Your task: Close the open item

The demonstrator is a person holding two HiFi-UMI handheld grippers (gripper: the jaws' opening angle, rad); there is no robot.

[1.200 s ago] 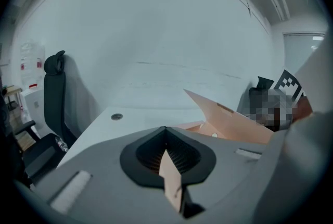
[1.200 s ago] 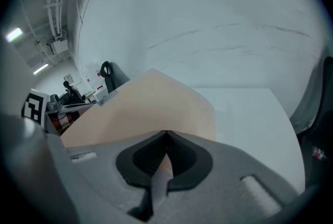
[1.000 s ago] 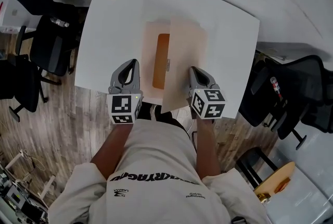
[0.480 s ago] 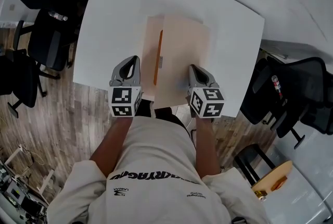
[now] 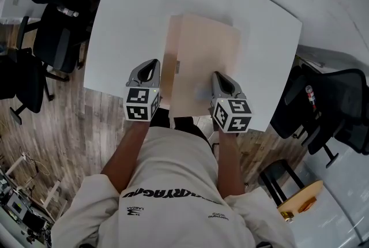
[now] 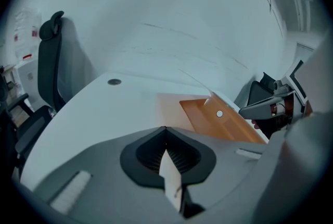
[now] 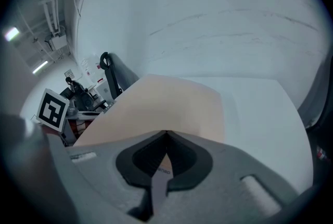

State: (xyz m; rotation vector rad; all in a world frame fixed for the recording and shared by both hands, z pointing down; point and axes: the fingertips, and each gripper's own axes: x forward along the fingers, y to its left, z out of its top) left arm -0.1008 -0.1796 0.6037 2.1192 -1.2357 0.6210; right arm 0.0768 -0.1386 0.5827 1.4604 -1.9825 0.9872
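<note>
**Left tool** (image 5: 153,63): jaws pressed together on a thin pale edge, seen edge-on between them in the left gripper view (image 6: 166,132). It appears to be the near-left corner of the folder's lower leaf. Risk: clamped there, it may block the cover from lying flat, and any tug could drag the folder towards the counter's front edge.

**Folder** (image 5: 207,56): pale peach, lying mid-counter (image 5: 124,27) close to the front edge. The upper cover is folded across most of the lower leaf but is raised. In the gap on its left, the orange inside (image 6: 221,124) and a small round fastener (image 6: 219,113) show. Judged nearly shut, not flat. Risk: the cover springs back open if let go too soon.

**Right tool** (image 5: 215,75): jaws together on the near edge of the upper cover (image 7: 165,137). Risk: the thin card creases at the pinch, or the cover settles askew of the leaf below.
</note>
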